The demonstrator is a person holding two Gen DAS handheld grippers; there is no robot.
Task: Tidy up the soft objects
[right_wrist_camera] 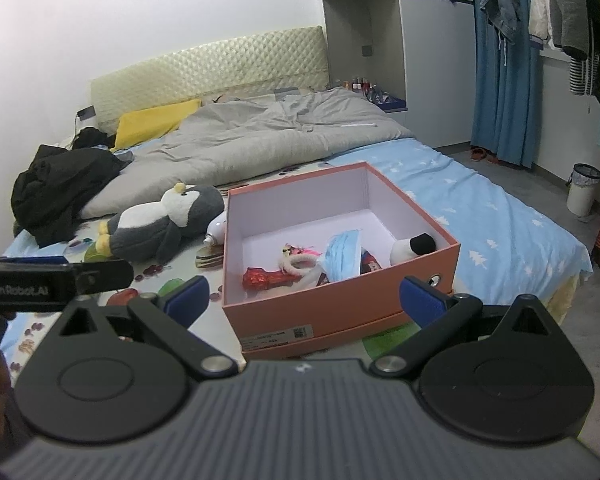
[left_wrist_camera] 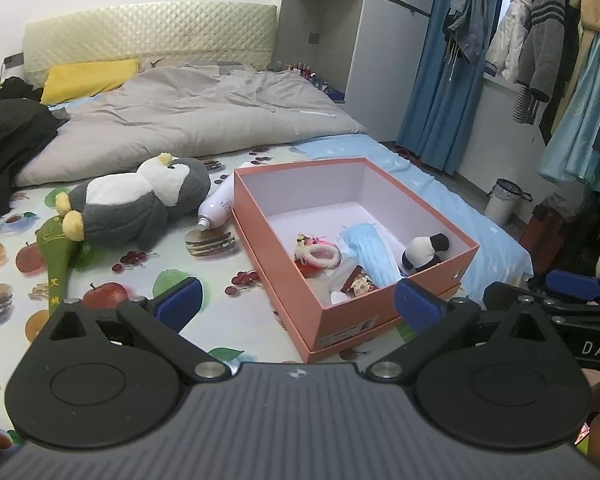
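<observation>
I am holding my left claw (left_wrist_camera: 296,300) wide open and empty, and my right claw (right_wrist_camera: 304,300) is wide open and empty too. Both are hanging near the front edge of one pink box (left_wrist_camera: 384,312) on the bed (left_wrist_camera: 148,264). One penguin toy (left_wrist_camera: 140,200) is lying left of it, one small panda (left_wrist_camera: 424,254) inside.

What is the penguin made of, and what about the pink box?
The penguin looks like soft plush fabric: its grey and white surface is fuzzy and matte. The pink box seems to be stiff cardboard, with thin, straight walls, sharp corners and a smooth matte finish.
</observation>
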